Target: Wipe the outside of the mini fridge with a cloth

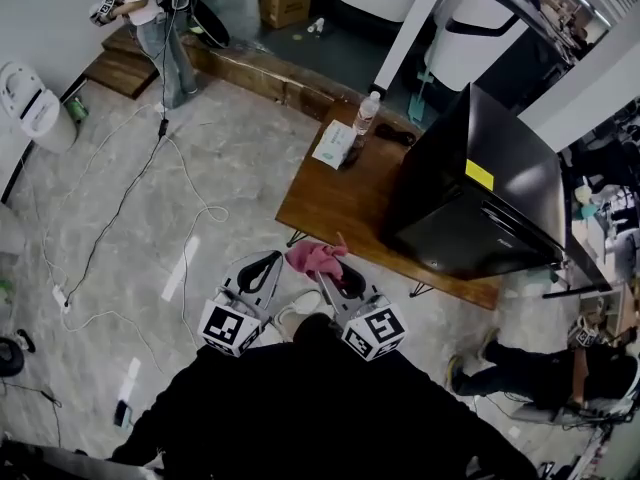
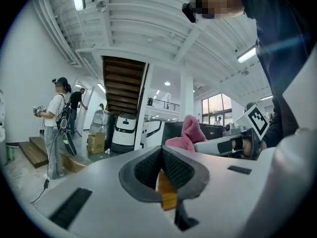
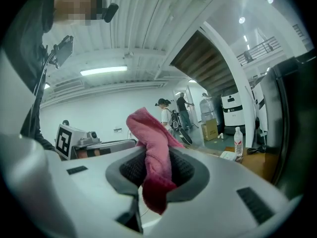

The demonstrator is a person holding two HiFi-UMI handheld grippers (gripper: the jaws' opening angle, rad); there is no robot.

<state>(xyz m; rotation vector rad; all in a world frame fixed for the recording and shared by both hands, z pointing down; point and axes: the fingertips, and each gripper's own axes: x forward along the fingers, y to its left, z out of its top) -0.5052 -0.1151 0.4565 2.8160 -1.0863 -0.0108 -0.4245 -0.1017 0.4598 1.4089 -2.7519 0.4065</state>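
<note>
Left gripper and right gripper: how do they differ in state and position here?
The right gripper is shut on the pink cloth, which sticks up out of its jaws; the left gripper has its jaws together with nothing between them. In the head view, the right gripper sits nearer the black mini fridge than the left gripper does. Shared: both are held close in front of the person, and neither touches the mini fridge.

Left claw (image 2: 162, 157) closed, empty — pink cloth (image 2: 188, 131) beyond.

Wooden table (image 1: 340, 203) under mini fridge (image 1: 480, 188), bottle (image 1: 366, 114), packet (image 1: 333, 145)
</note>
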